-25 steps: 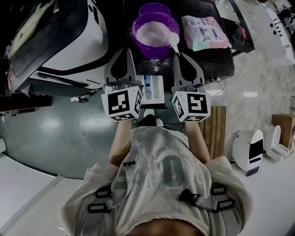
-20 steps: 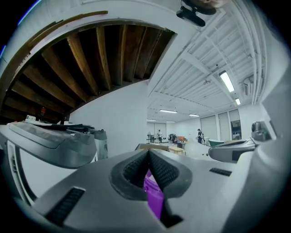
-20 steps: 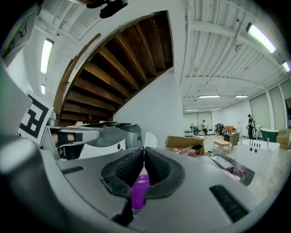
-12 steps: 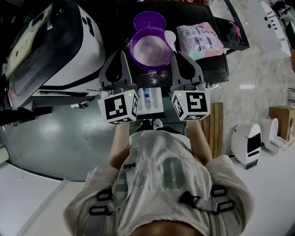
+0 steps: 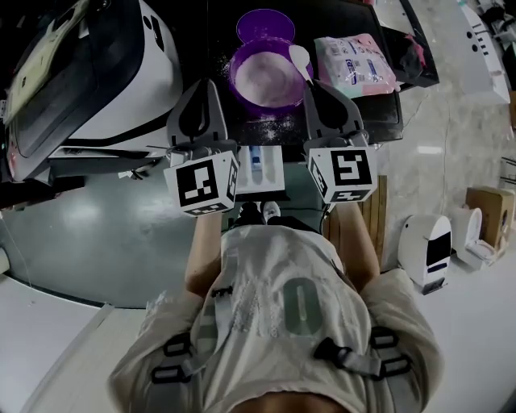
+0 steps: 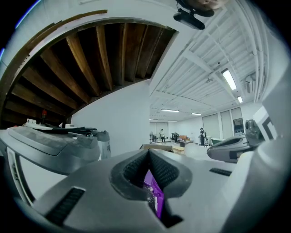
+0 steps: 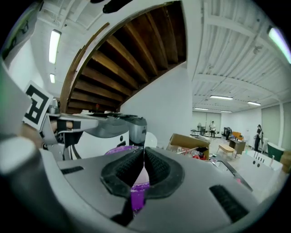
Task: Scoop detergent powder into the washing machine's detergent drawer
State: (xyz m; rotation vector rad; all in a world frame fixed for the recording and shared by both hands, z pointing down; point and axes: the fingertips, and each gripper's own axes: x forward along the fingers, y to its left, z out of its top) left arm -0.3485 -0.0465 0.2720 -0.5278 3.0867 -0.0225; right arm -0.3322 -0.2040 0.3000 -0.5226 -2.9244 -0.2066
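Observation:
A purple tub (image 5: 264,77) full of white detergent powder stands on a dark top, with its purple lid (image 5: 265,24) behind it. My right gripper (image 5: 311,85) is shut on the handle of a white spoon (image 5: 299,57), whose bowl hangs over the tub's right rim. The same spoon (image 7: 149,139) rises above the right gripper (image 7: 143,153) in the right gripper view. My left gripper (image 5: 203,85) is shut just left of the tub and apart from it. The left gripper (image 6: 148,154) shows purple through its gap. The white detergent drawer (image 5: 260,169) stands open between the two marker cubes.
A white washing machine (image 5: 97,68) with a dark door fills the upper left. A pink and white detergent bag (image 5: 355,63) lies right of the tub. Spilled powder (image 5: 266,123) dusts the top in front of the tub. White appliances (image 5: 427,250) stand on the floor at right.
The spoon's bowl has stayed at the tub's right rim, shifting slightly back. The two marker cubes have drawn a little further apart. The head view has shifted slightly.

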